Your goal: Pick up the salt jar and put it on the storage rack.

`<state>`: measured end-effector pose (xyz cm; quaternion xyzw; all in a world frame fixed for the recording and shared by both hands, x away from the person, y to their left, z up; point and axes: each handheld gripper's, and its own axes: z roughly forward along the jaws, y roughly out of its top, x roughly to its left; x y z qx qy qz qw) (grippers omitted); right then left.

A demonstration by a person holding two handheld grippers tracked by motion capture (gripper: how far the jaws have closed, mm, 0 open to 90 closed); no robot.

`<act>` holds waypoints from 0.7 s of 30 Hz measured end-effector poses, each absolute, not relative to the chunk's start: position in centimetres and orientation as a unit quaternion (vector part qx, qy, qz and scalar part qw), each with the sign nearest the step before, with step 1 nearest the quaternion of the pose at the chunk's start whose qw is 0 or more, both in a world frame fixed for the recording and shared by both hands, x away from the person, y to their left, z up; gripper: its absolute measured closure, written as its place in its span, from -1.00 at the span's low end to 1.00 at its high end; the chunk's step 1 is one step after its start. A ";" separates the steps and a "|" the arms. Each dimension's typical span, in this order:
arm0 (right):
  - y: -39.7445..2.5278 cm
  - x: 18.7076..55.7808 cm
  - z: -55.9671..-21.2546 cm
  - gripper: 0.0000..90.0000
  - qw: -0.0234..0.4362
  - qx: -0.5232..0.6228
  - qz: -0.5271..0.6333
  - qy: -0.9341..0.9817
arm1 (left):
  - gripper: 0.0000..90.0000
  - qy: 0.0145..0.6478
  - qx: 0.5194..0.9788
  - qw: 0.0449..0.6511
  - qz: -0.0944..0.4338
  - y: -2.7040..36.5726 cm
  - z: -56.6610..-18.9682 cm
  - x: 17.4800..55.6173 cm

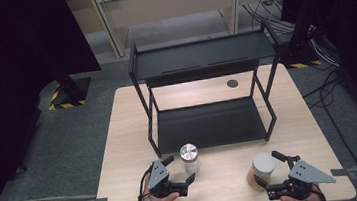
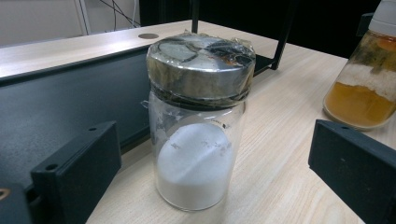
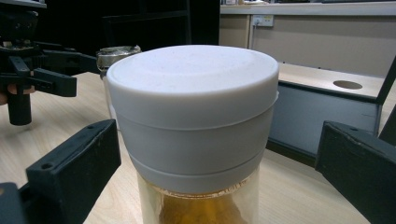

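Jars stand on the near part of the table [image 1: 120, 137], just in front of a black rack [image 1: 209, 122]. From the high view, the silver-lidded jar [image 1: 190, 158] sits between the spread jaws of the left gripper [image 1: 179, 169], while the white-lidded jar [image 1: 261, 170] stands at the near right, inside the open right gripper [image 1: 270, 172].

Left gripper view: the silver-lidded jar [image 2: 198, 121], holding white powder, is upright between wide jaws, touching neither; the other jar [image 2: 366, 70] stands far right.

Right gripper view: the white-lidded jar [image 3: 194, 121], with orange powder, is close between open jaws, both clear of it. The left gripper [image 3: 44, 70] shows far left.
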<state>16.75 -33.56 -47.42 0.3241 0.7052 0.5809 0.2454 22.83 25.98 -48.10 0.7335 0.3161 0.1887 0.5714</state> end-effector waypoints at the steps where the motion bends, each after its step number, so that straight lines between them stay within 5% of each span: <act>1: -33.6 16.7 -47.4 -0.99 0.245 0.324 0.581 0.705 | -0.96 0.317 0.733 0.572 0.188 26.0 -48.1 22.9; 21: -33.5 16.8 -47.5 -0.99 0.242 0.325 0.583 0.704 | -0.96 0.318 0.733 0.572 0.185 25.8 -48.2 23.1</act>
